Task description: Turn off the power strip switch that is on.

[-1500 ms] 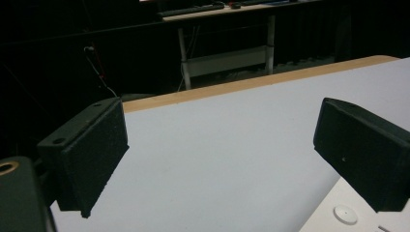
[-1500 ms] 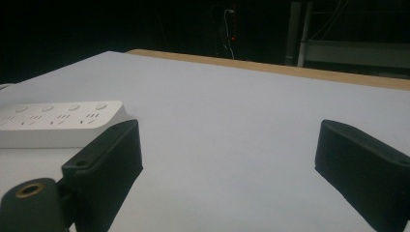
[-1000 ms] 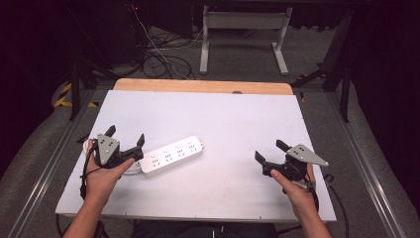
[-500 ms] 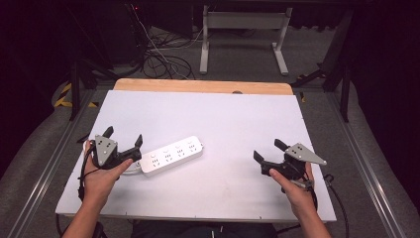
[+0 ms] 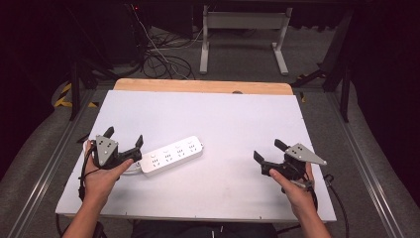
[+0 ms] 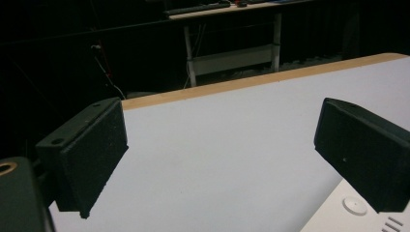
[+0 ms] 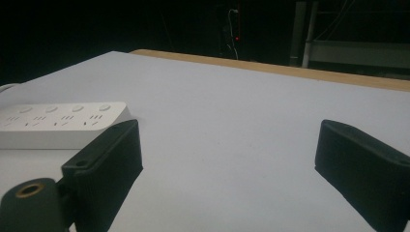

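On a white table [image 5: 223,119], the left gripper [image 5: 124,140] sits at the near left, jaws spread wide and grasping nothing. Just beside it lies a white power strip [image 5: 172,154], angled across the table. Well apart at the near right, the right gripper [image 5: 270,151] is likewise spread, empty.

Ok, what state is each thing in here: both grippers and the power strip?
Left gripper: open, holding nothing, its right finger beside the strip's end.
Right gripper: open, holding nothing, apart from the strip.
Power strip: lying flat on the table, sockets up, nothing plugged in.
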